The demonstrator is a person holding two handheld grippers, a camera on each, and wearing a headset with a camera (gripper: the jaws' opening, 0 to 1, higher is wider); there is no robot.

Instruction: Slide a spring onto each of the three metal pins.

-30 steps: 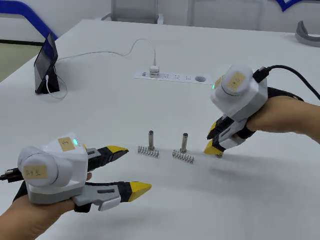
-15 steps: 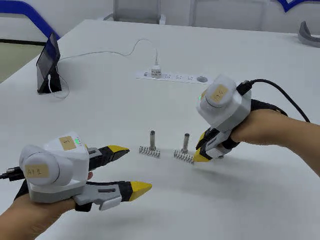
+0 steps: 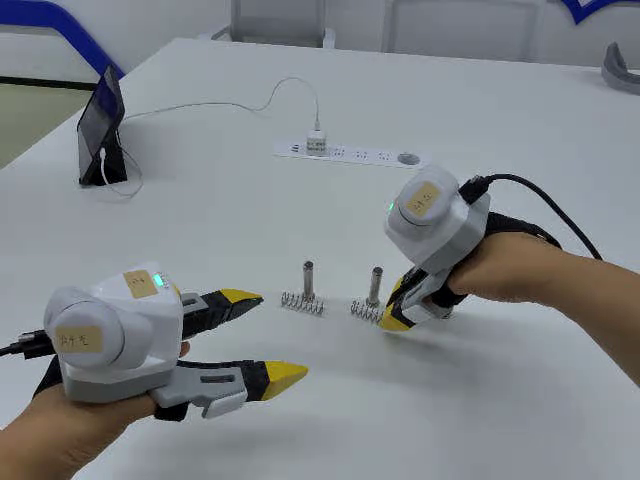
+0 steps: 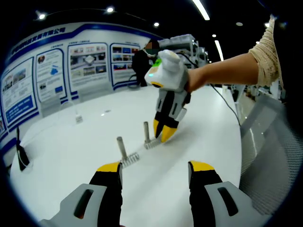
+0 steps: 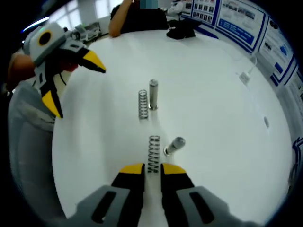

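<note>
Lower left of the head view, the left gripper (image 3: 268, 334) hovers over the white table (image 3: 200, 220), jaws spread wide and holding nothing. At centre frame two metal pins stand upright. The left pin (image 3: 308, 278) has a spring (image 3: 301, 302) lying at its foot, and the right pin (image 3: 376, 285) has a second spring (image 3: 366, 311) lying just beside it. Right of these, the right gripper (image 3: 394, 312) is down at the second spring. In the right gripper view its jaws stand a narrow gap apart astride the coil's near end, not visibly pressing it.

The pick likely goes best with a gentle close near that end, so the coil isn't crushed. The spring can then be tipped upright and its open end centred over the pin top before lowering.

Tan stickers (image 3: 78, 338) on both grippers carry handwriting too small to read, and so do the wall posters (image 4: 90, 64) in the left gripper view.
</note>
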